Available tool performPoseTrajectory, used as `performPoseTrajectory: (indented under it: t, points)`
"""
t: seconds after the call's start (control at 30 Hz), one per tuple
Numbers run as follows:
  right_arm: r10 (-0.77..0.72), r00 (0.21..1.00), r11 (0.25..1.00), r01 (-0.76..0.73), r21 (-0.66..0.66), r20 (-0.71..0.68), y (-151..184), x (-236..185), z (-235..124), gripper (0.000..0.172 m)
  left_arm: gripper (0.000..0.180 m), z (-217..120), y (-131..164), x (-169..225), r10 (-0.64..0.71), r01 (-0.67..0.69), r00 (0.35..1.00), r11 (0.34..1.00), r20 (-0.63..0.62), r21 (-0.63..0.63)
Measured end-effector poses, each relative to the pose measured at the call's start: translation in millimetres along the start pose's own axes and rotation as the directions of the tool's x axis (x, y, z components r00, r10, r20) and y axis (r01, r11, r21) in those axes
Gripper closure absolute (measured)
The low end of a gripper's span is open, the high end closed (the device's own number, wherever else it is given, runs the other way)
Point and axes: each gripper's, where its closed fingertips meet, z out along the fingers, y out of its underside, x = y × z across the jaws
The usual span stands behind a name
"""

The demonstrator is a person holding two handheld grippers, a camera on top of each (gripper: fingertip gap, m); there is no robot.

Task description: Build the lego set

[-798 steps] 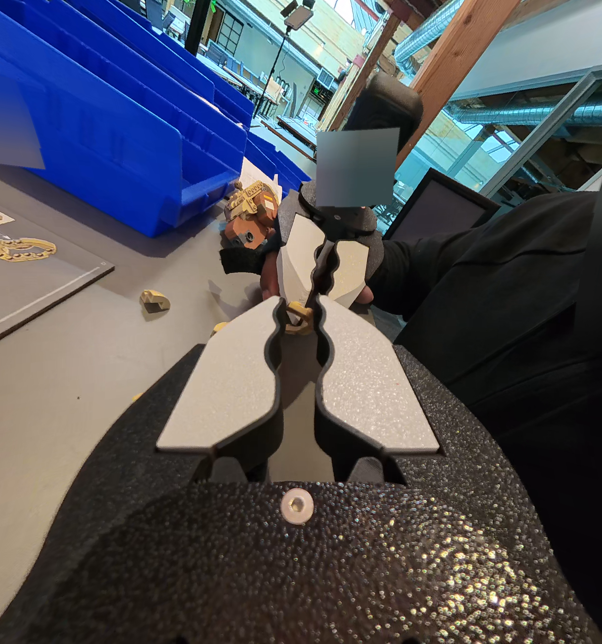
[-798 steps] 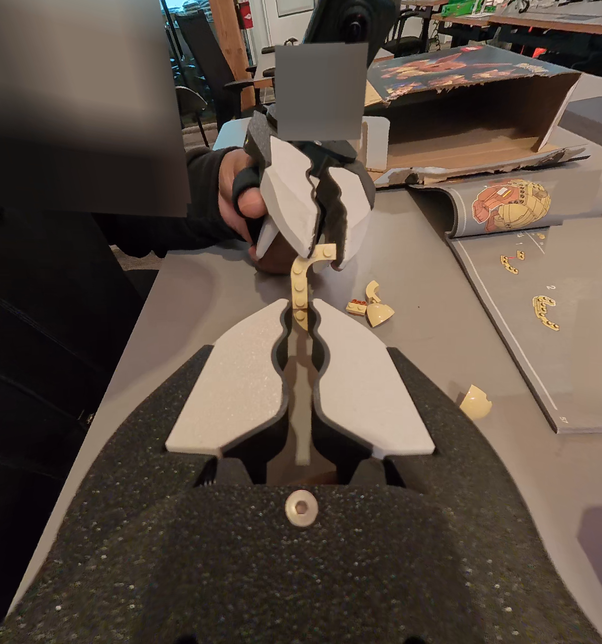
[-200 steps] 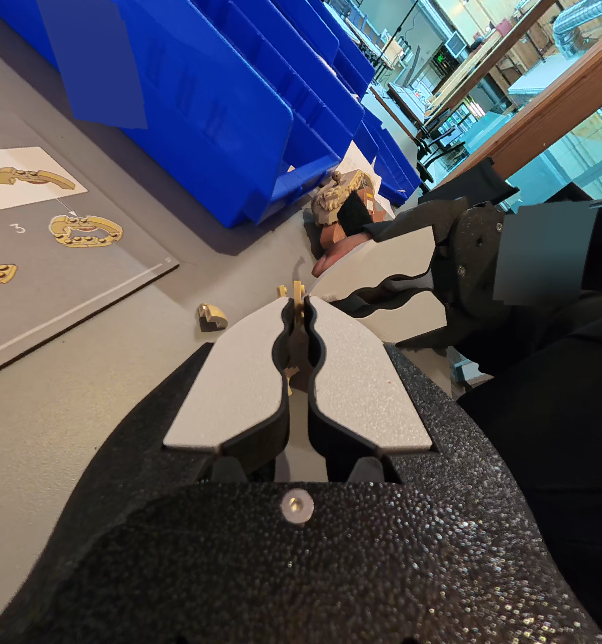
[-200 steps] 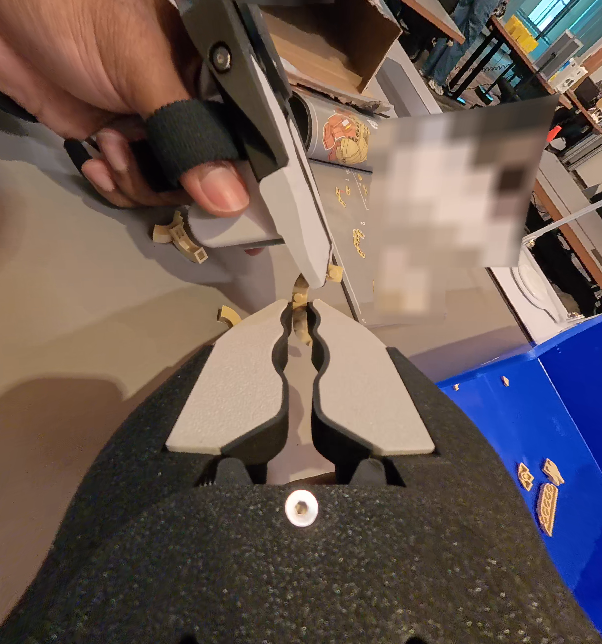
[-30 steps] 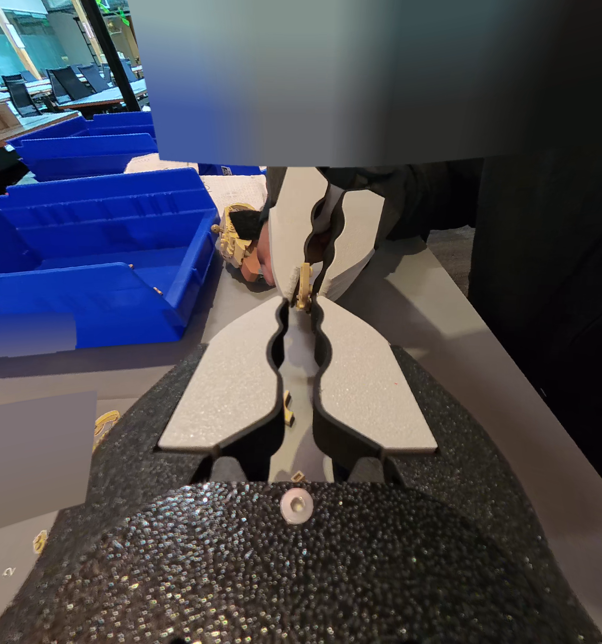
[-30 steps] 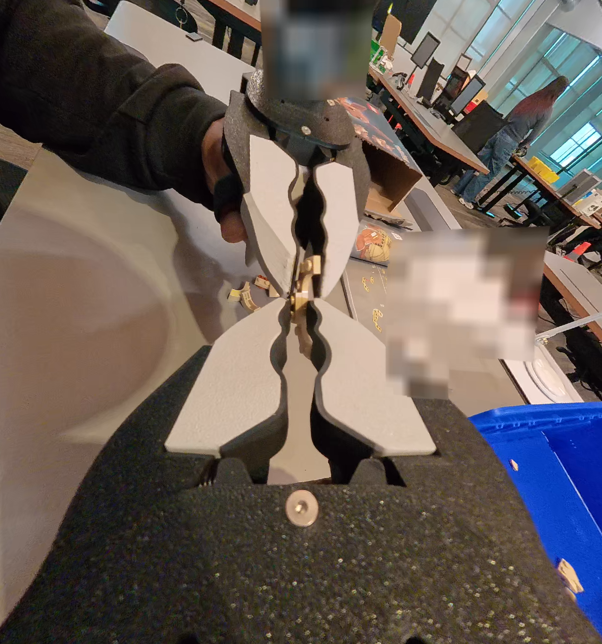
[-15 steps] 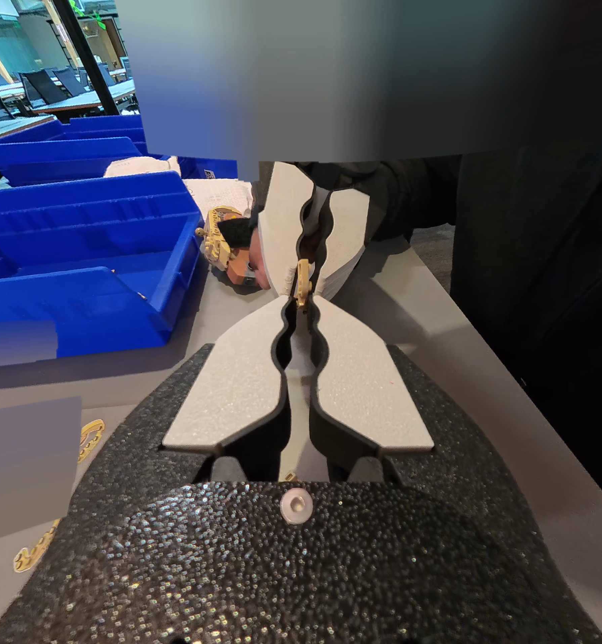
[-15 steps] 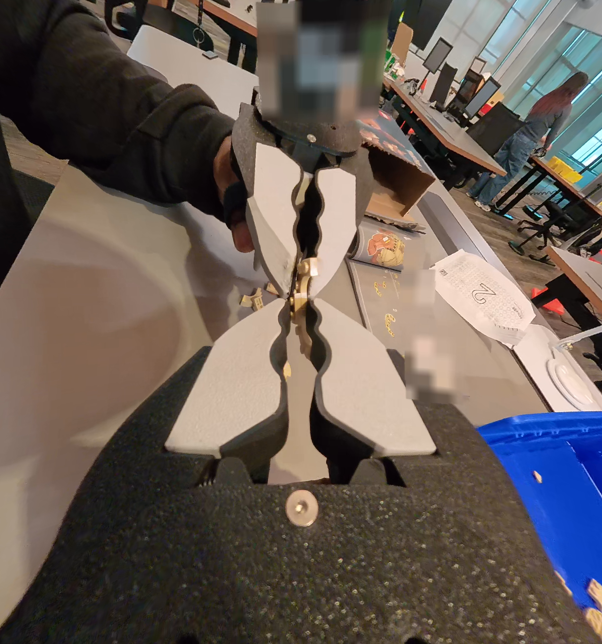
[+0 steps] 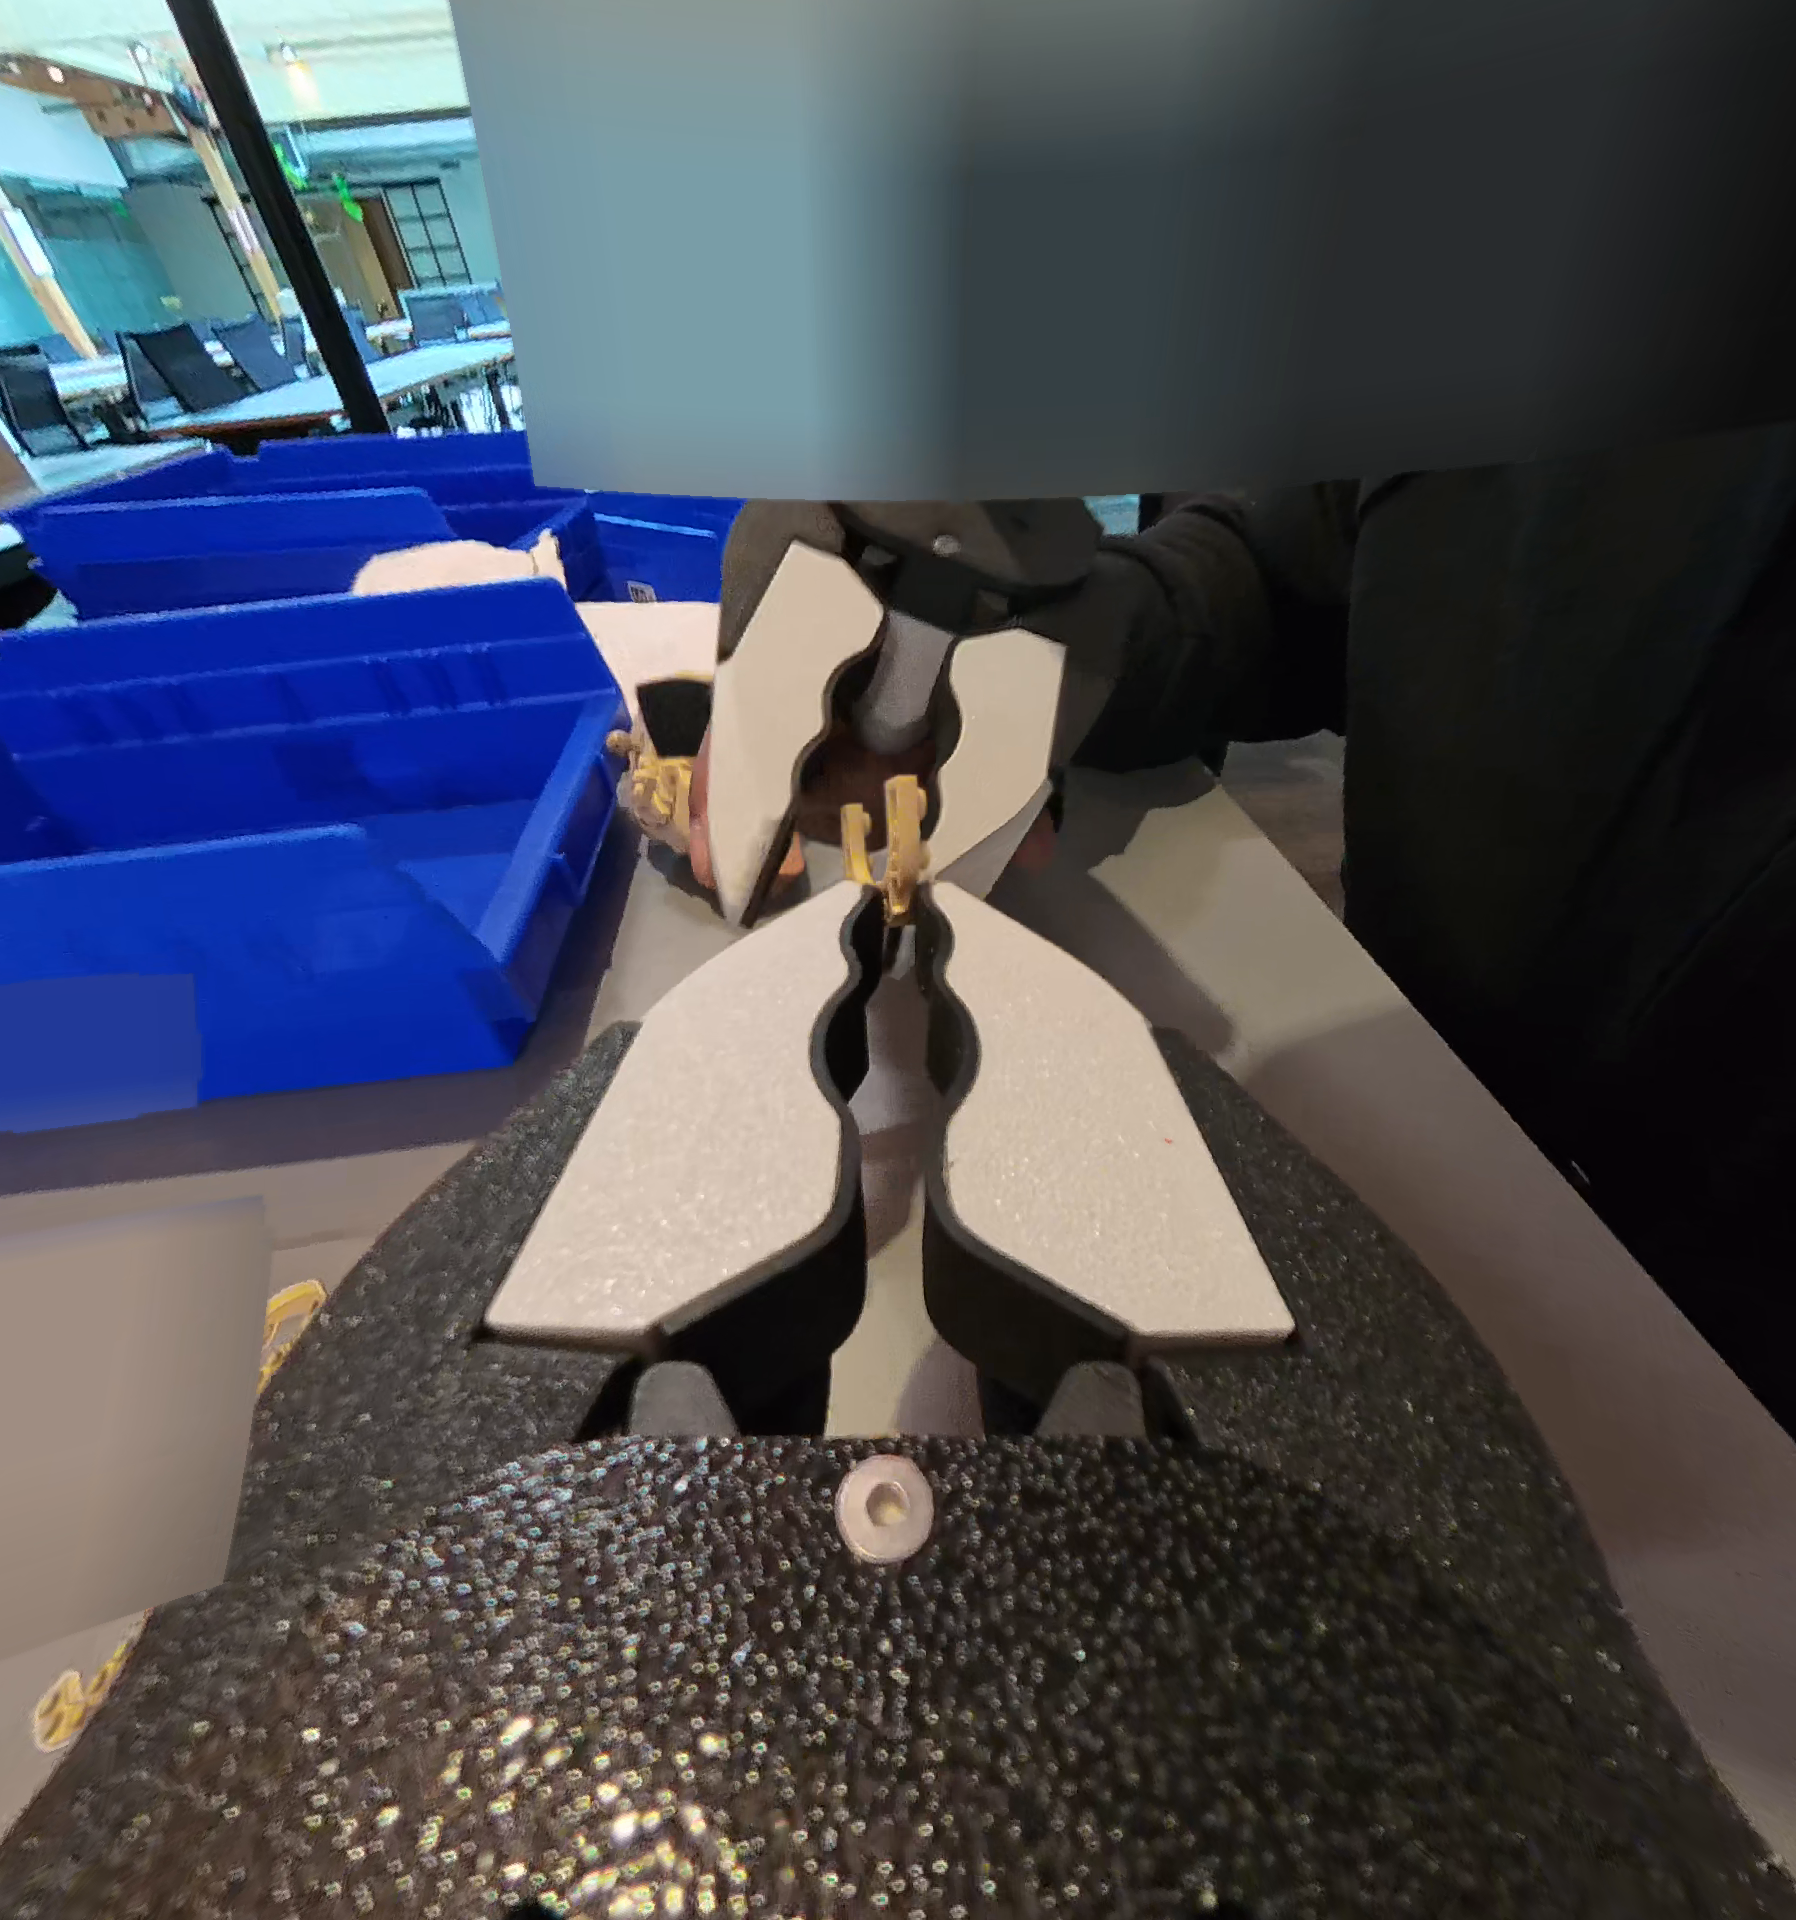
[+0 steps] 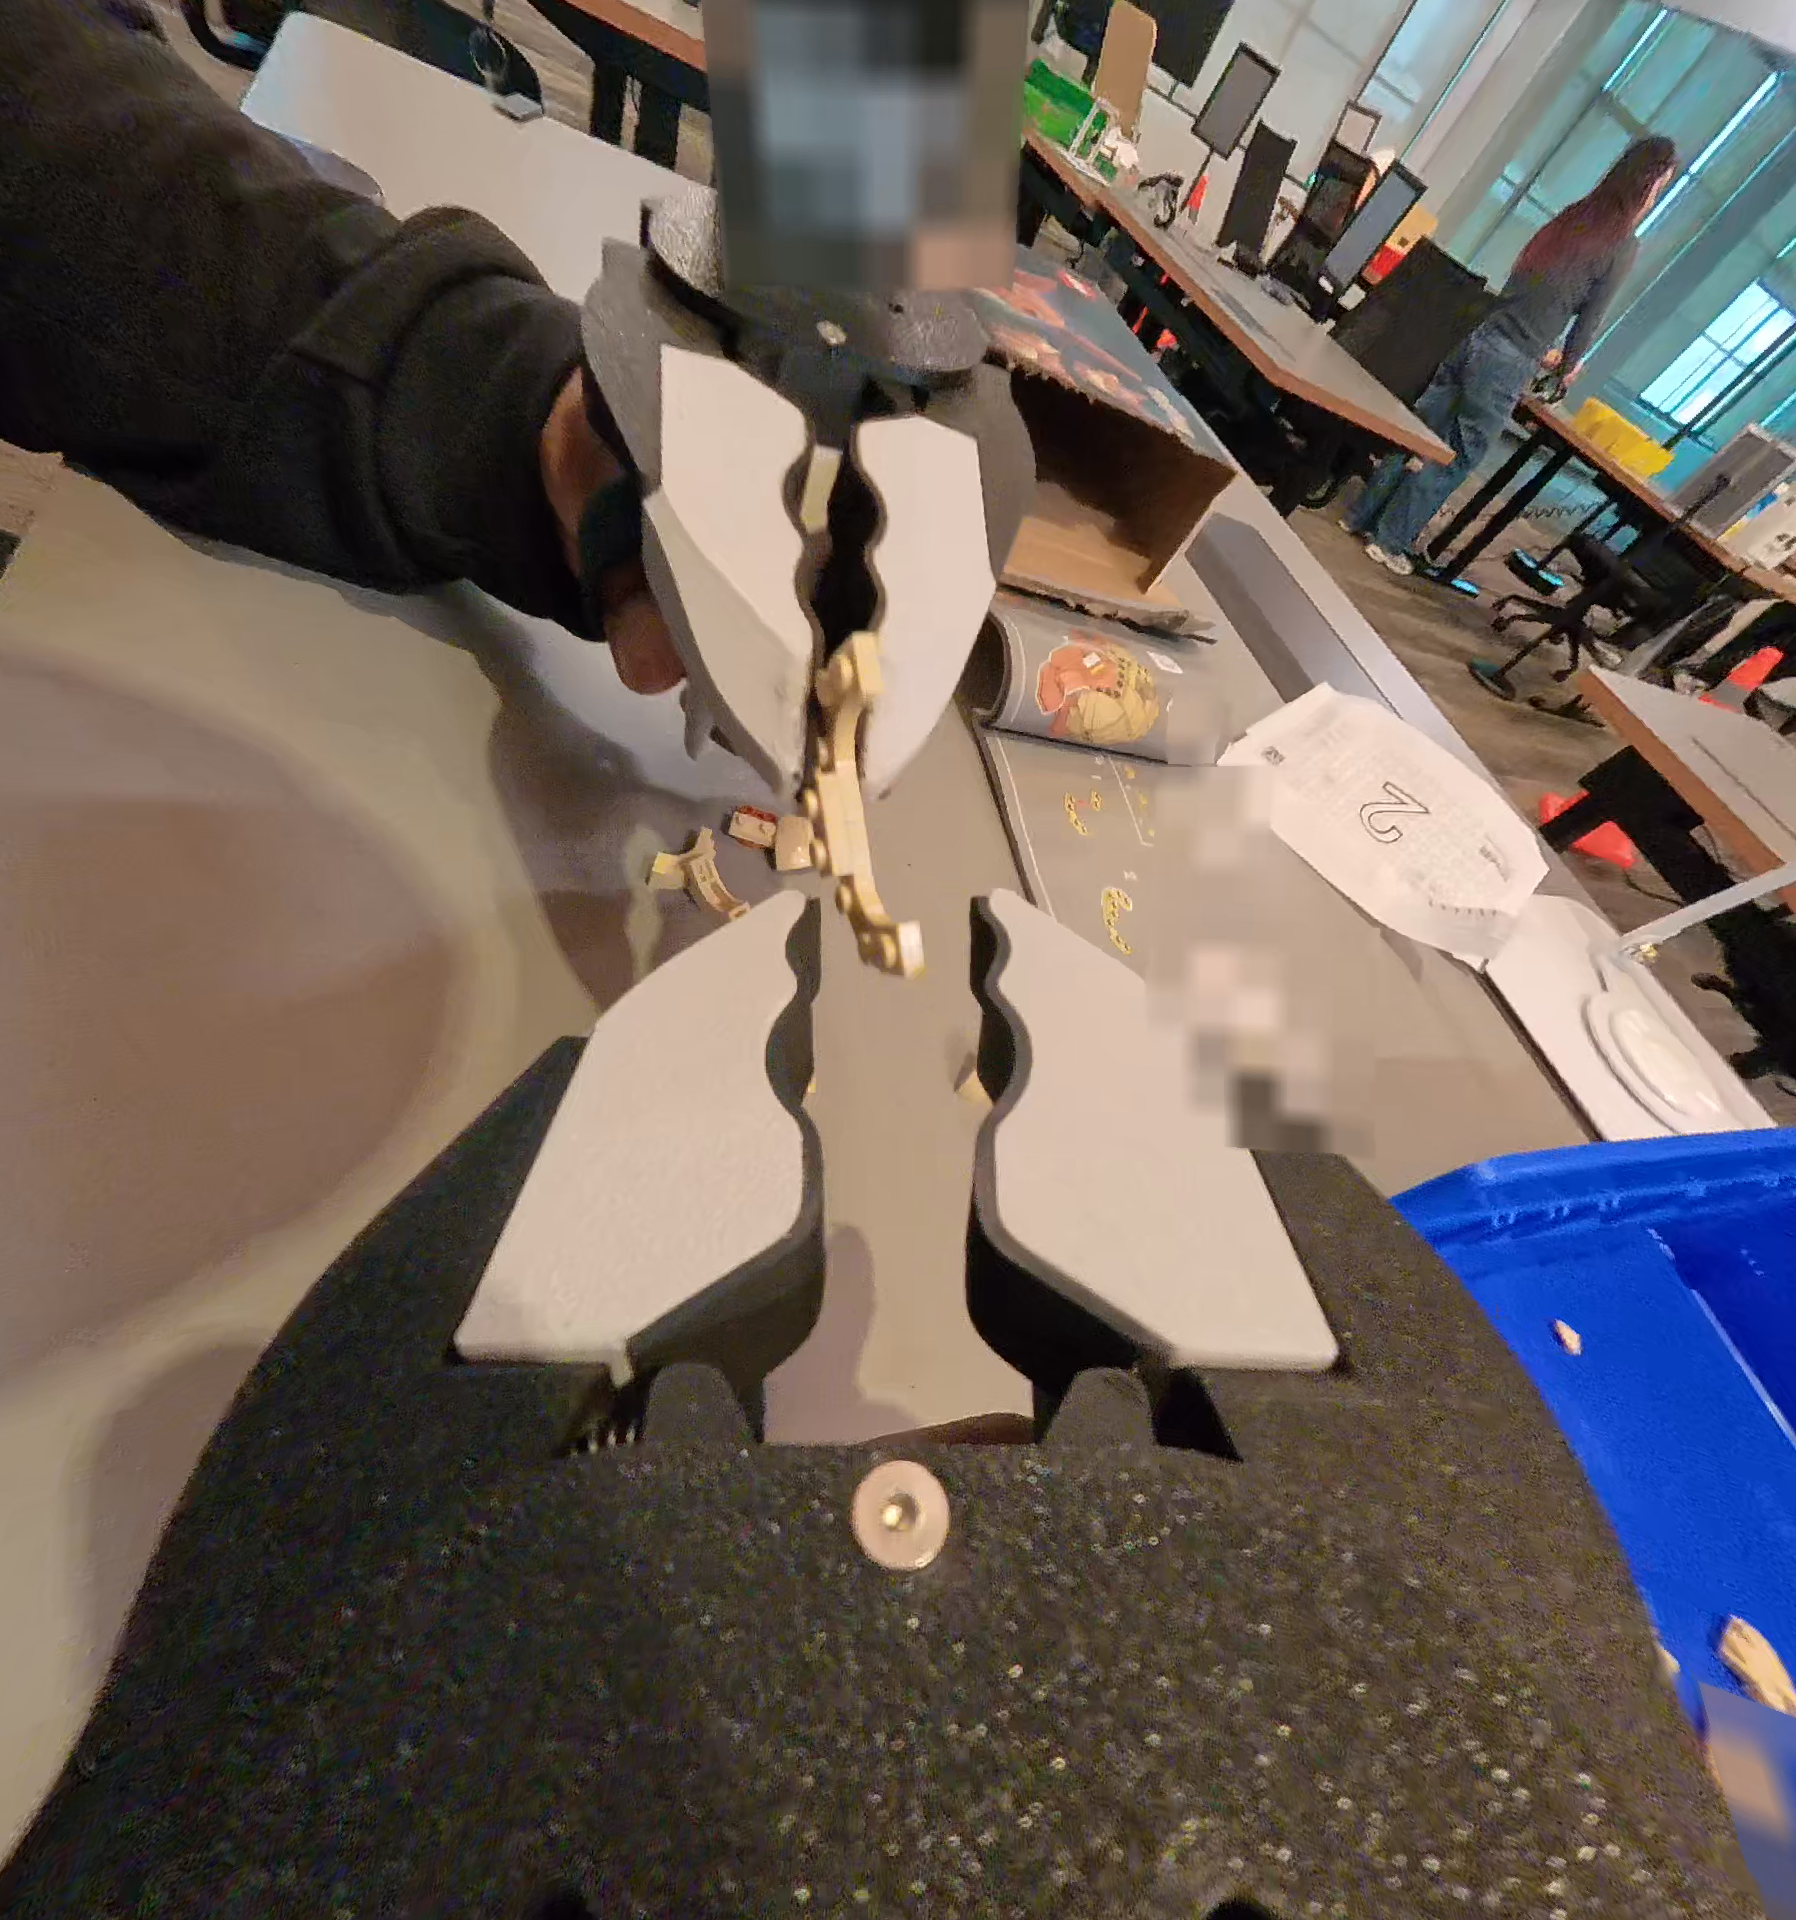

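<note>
My left gripper is shut on a tan curved brick strip and holds it in the air over the grey table. In the right wrist view the left gripper pinches the strip's upper part, and the strip's lower end hangs free between my right fingers. My right gripper is open, with its pads clear of the strip. In the left wrist view the right gripper faces mine with its jaws apart.
Blue bins stand left of the left gripper, with a small tan model beside them. Loose tan pieces, an open instruction booklet, a paper bag, a cardboard box and another blue bin are on the table. Less than 4 cm separates the two grippers' tips.
My right gripper has opened and let go of the tan strip, which both grippers pinched before. The left gripper stays shut on it.
</note>
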Motion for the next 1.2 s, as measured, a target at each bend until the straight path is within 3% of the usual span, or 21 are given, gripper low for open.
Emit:
performPoseTrajectory:
  t: [0.37,0.63,0.87,1.2]
  points:
    - [0.156,0.976,0.958,-0.187,0.218,0.153,-27.0,-6.8,-11.4,0.159,0.175,-1.0,-10.1,3.1,-0.023,0.029,0.999,0.990,-0.041,0.140]
    - [0.146,0.975,0.955,-0.182,0.235,0.166,-29.7,-9.3,-13.9,0.164,0.173,0.4,-11.4,2.6,-0.066,0.073,0.996,0.984,-0.052,0.159]
    - [0.191,0.967,0.940,-0.230,0.252,0.170,-31.0,-6.0,-13.8,0.164,0.161,4.2,-5.8,-0.7,-0.043,0.043,0.999,0.992,-0.003,0.117]
    - [0.189,0.964,0.938,-0.234,0.257,0.187,-32.5,-10.9,-11.3,0.164,0.172,3.1,-9.5,3.4,0.008,-0.008,1.000,0.990,0.003,0.140]
